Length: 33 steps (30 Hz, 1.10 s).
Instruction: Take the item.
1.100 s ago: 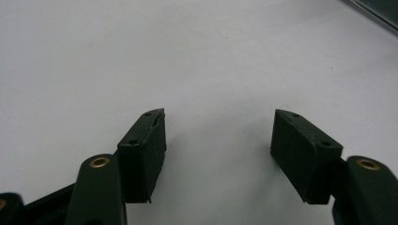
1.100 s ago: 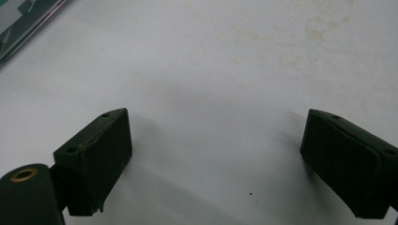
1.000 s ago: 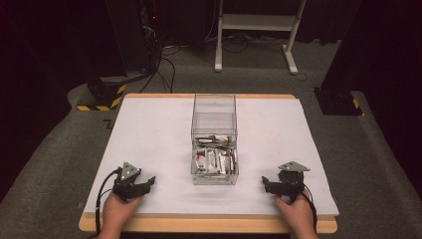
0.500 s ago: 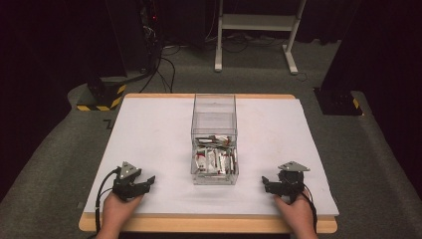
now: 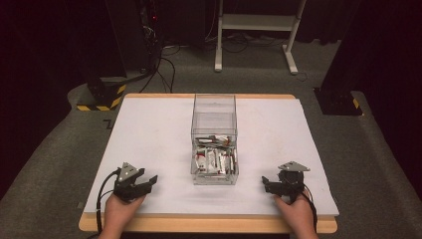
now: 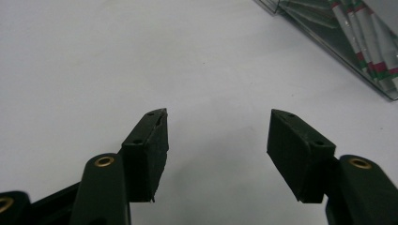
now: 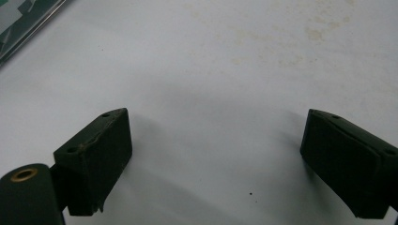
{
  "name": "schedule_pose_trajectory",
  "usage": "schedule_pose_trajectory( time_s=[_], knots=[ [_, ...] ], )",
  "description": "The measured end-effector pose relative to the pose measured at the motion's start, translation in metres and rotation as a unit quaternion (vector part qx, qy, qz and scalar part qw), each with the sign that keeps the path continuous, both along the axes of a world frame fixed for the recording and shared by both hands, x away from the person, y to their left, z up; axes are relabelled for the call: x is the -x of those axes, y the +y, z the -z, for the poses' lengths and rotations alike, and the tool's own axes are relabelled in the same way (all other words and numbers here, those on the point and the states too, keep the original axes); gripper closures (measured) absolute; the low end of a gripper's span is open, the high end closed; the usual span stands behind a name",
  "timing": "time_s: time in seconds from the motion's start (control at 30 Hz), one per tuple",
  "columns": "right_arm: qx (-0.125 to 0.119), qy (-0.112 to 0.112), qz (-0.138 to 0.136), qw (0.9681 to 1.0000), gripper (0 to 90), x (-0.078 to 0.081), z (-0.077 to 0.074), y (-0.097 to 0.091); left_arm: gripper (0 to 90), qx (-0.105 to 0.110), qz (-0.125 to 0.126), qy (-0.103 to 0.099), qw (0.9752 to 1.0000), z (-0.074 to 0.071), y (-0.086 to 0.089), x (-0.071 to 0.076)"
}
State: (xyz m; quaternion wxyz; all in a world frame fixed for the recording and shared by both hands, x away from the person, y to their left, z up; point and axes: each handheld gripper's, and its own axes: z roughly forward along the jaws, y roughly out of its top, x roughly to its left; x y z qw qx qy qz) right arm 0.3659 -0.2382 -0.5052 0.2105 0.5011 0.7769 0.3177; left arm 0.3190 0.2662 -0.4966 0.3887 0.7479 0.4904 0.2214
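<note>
Clear box (image 5: 214,144) of red-and-white packets stands mid-worktop (image 5: 149,129). Left gripper (image 5: 148,182) rests near the box's front left, jaws wide apart with nothing between, just closing slightly. Right gripper (image 5: 265,184) near its front right, jaws wide, nothing held.

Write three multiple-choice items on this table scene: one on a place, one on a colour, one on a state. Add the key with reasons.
1. Where does the clear box stand?
A. midway between the two claws
B. at the table's left edge
C. on the floor

2. What colour is the table top?
A. green
B. white
C. red

3. How does the left claw stand?
A. shut on a packet
B. shut, empty
C. open, empty

Key: 1 A, it sits mid-table between the left claw and the right claw. 2 B, the bare surface is white. 3 C, its pads stand apart over bare table, though they have just been closing slightly.
</note>
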Motion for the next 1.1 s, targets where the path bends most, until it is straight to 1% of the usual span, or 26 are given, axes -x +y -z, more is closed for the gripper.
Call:
schedule_pose_trajectory(
  time_s=[0.03, 0.13, 0.23, 0.33, 0.5, 0.67, 0.7, 0.87, 1.1],
  knots=[
    [0.000, -0.001, 0.000, 1.0000, 9.1, 0.000, 0.000, 0.000, 39.0, 0.004, 0.002, -0.003, 1.0000, -0.001, -0.002, 0.001],
    [0.000, 0.000, 0.000, 1.0000, 9.1, 0.000, 0.000, 0.000, 39.0, -0.001, 0.007, -0.009, 0.9999, -0.003, -0.004, 0.002],
    [-0.001, 0.001, 0.001, 1.0000, 9.1, 0.000, 0.000, 0.000, 38.7, 0.001, 0.011, -0.016, 0.9998, -0.004, -0.008, 0.003],
    [-0.001, 0.000, 0.001, 1.0000, 9.1, 0.000, 0.000, 0.000, 38.7, 0.007, 0.015, -0.018, 0.9997, -0.005, -0.011, 0.004],
    [-0.002, 0.001, 0.001, 1.0000, 9.1, 0.000, 0.000, 0.000, 38.8, 0.003, 0.021, -0.023, 0.9995, -0.008, -0.016, 0.005],
    [-0.001, 0.001, 0.000, 1.0000, 9.1, 0.000, 0.000, 0.000, 39.3, 0.005, 0.025, -0.031, 0.9992, -0.011, -0.023, 0.005],
    [-0.001, 0.001, 0.000, 1.0000, 9.1, 0.000, 0.000, 0.000, 39.4, 0.002, 0.026, -0.032, 0.9991, -0.013, -0.025, 0.005],
    [-0.001, 0.001, 0.000, 1.0000, 9.1, 0.000, 0.000, 0.000, 39.8, 0.006, 0.028, -0.044, 0.9986, -0.020, -0.030, 0.008],
    [-0.002, 0.000, 0.000, 1.0000, 9.1, 0.000, 0.000, 0.000, 40.0, -0.001, 0.033, -0.055, 0.9980, -0.028, -0.039, 0.011]
  ],
)
